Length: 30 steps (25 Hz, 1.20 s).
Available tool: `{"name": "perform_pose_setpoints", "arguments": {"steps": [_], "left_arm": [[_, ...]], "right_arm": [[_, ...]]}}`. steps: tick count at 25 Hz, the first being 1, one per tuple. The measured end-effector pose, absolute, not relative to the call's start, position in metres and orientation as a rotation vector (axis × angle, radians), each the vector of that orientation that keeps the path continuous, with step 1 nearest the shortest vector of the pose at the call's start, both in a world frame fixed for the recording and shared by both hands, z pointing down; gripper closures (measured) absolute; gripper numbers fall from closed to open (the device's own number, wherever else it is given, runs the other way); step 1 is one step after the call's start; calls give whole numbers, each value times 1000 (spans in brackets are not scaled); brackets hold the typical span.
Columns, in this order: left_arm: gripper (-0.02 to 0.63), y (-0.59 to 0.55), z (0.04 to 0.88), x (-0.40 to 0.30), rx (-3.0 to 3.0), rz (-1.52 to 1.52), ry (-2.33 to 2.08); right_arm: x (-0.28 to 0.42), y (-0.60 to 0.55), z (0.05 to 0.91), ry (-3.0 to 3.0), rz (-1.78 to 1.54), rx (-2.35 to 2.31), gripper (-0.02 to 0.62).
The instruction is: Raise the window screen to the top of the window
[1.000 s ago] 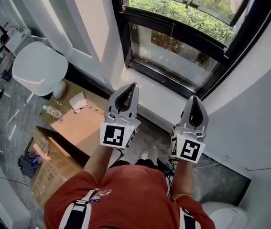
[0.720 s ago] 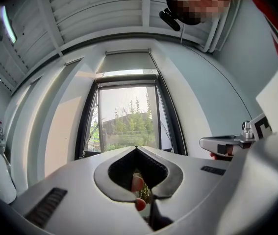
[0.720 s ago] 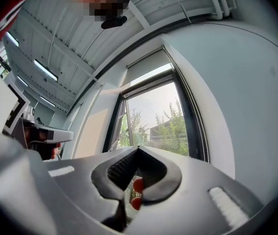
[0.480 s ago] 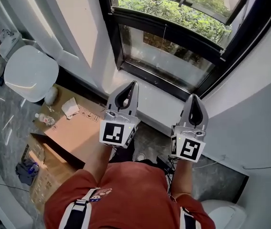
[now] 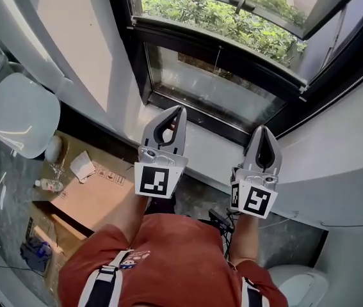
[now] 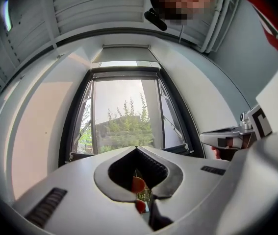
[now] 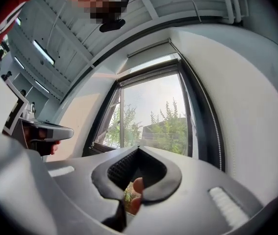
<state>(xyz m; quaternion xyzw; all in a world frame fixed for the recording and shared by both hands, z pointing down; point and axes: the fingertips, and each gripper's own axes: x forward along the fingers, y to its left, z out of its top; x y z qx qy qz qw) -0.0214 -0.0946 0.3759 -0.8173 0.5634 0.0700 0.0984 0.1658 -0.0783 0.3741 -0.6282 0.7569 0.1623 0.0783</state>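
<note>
Pale-walled room, dark-framed window straight ahead, greenery beyond glass. Window screen not separable from panes in any view; thin cord hanging before lower pane. Left gripper and right gripper side by side near white sill, short of glass, both clenched tight on nothing. Cardboard box on floor at left
</note>
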Motion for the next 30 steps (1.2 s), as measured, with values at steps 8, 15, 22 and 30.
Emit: {"name": "perform_pose_setpoints", "arguments": {"steps": [8,15,22,30], "left_arm": [[601,-195,380,-42,-2517,212,1587],[601,-266,381,-51,-2587,226,1507],[601,-303,380,-44,-2647,200,1415],[601,-321,375,-35,-2604,169,1415]], "right_arm": [[145,-158,375,2237,515,-2027,586],[136,-213,376,2181,511,-2140,586],[135,-240,375,2139,511,-2215,586],[151,-251,376,2136,532,-2226,586]]}}
